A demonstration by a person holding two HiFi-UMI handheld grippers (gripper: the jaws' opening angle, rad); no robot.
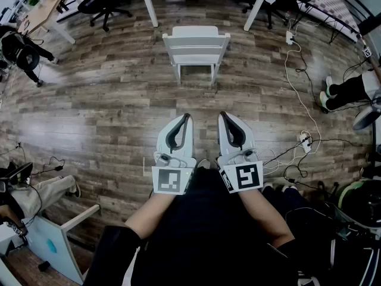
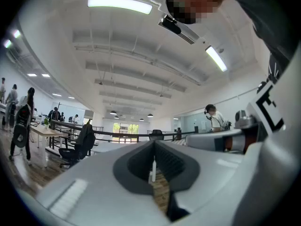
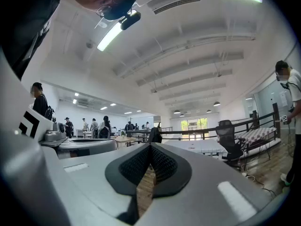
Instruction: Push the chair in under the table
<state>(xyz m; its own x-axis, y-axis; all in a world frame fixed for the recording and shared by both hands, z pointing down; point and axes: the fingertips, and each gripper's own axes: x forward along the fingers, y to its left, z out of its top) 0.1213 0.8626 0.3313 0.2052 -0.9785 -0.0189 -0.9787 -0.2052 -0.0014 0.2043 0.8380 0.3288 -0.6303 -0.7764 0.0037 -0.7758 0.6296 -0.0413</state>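
White chair (image 1: 196, 45) just short of table (image 1: 151, 9)

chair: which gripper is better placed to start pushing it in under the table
Left, narrowly. The left gripper and right gripper are both shut, empty and short of the chair. The left lines up nearer the chair's middle; the right faces its right edge.

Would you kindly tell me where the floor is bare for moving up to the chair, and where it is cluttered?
The wood floor between the chair and the left gripper and right gripper is bare, as is the stretch left of the chair. The right side is crowded: cables, a power strip and a person's shoes.
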